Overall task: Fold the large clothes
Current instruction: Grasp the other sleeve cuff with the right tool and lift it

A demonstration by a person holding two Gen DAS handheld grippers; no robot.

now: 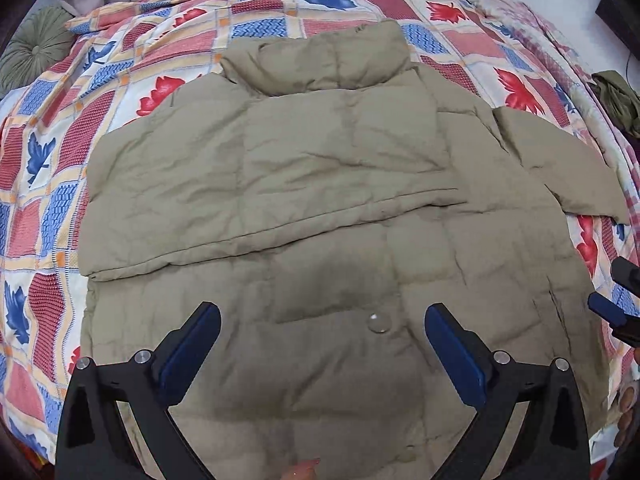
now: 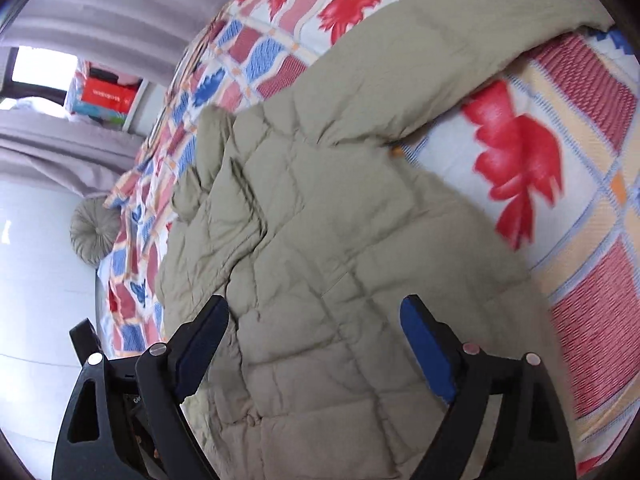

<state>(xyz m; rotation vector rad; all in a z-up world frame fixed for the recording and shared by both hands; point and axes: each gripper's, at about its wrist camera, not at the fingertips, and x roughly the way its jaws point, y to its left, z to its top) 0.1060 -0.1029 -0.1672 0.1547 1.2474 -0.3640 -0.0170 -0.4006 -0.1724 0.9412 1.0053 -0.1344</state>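
A khaki puffer jacket [image 1: 320, 152] lies spread flat on a bed, collar [image 1: 320, 60] at the far end. One sleeve [image 1: 260, 208] is folded across its body; the other sleeve [image 1: 560, 168] sticks out to the right. My left gripper [image 1: 322, 316] hovers open over the lower part of the jacket, near a snap button [image 1: 378, 323], holding nothing. My right gripper [image 2: 314, 308] is open above the jacket [image 2: 320, 240] at its right side, also with nothing in it. In the left wrist view it [image 1: 614, 290] shows at the jacket's right edge.
A leaf-patterned patchwork quilt [image 1: 60, 152] covers the bed. A round green cushion [image 1: 36, 48] sits at the far left corner, and an olive garment [image 1: 616, 96] lies at the right edge. Beyond the bed are a shelf with a red box [image 2: 106, 94], grey curtains and pale floor [image 2: 36, 280].
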